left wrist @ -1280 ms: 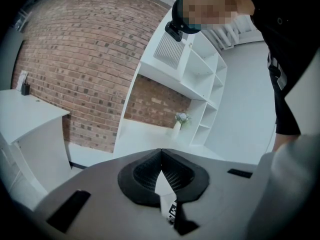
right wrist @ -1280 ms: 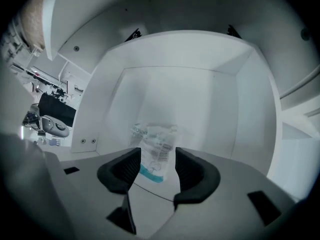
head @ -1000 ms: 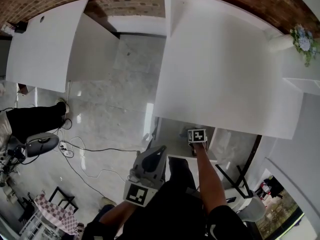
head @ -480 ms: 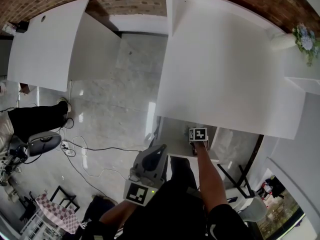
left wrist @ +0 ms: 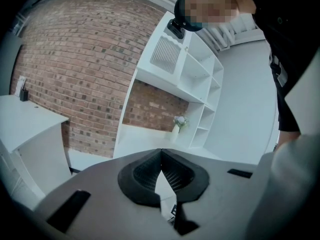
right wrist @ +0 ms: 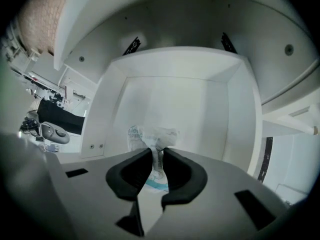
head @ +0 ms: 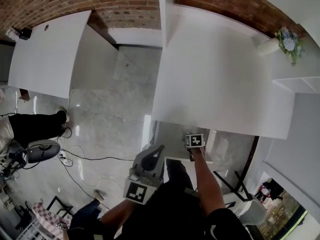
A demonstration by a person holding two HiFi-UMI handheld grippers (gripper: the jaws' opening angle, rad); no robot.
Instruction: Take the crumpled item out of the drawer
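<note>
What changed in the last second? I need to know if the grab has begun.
The right gripper was wide open; its jaws are closing on the crumpled item in the drawer, pinching it. The left gripper stayed shut and empty, and the right gripper stayed at the drawer.

Lower part of crumpled item (right wrist: 152,134) behind closing jaws of right hand-held gripper (right wrist: 157,154)

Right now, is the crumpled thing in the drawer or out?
In: the crumpled wrapper lies inside the open drawer, between the right tongs, which are closing on it.
</note>
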